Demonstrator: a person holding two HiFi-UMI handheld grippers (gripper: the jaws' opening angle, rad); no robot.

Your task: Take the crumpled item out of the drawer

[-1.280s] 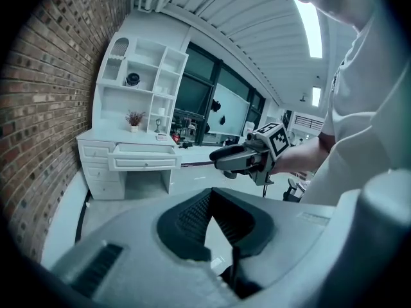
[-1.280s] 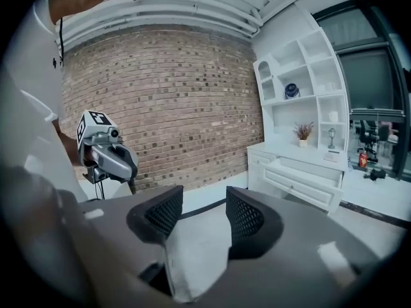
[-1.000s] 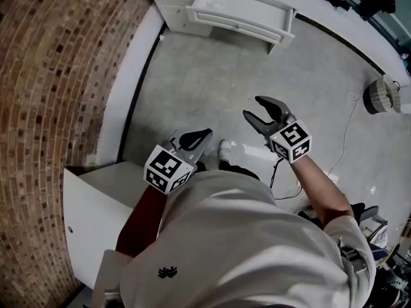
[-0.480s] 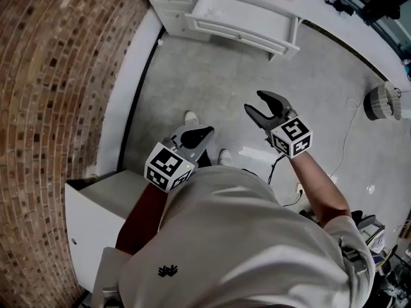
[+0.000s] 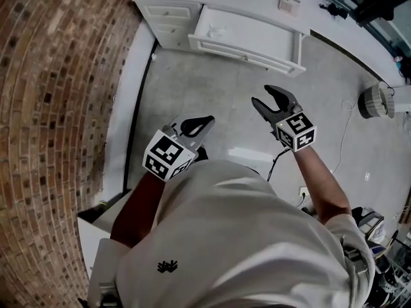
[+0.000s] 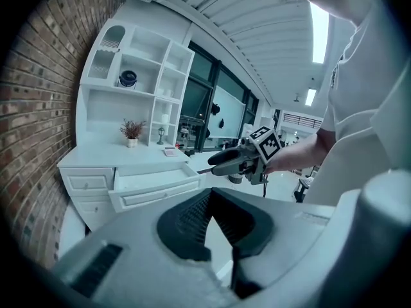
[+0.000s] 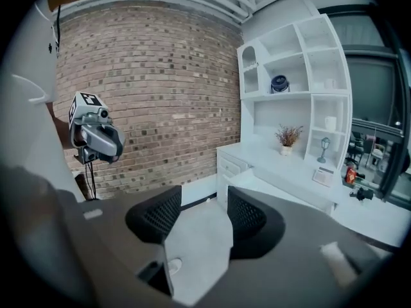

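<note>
Crumpled item (image 5: 215,32) sits far off, at the open drawer's (image 5: 247,54) left end — its axis unreadable — right gripper (image 5: 263,95) gaping, left gripper (image 5: 205,120) tips together, both empty and nearer the drawer than earlier.

The head view looks steeply down from just above the person's white-shirted shoulders (image 5: 244,236). The white wooden desk with its open drawer (image 5: 247,51) lies well off at 12 o'clock, and the red brick wall (image 5: 58,108) at 9. The left gripper view rides close behind the left gripper (image 6: 209,194) and faces that desk at 9 o'clock. The right gripper view sits behind the right gripper (image 7: 204,194) and faces the wall at 11. Each gripper view catches the other gripper, and all three views share the desk and wall.
</note>
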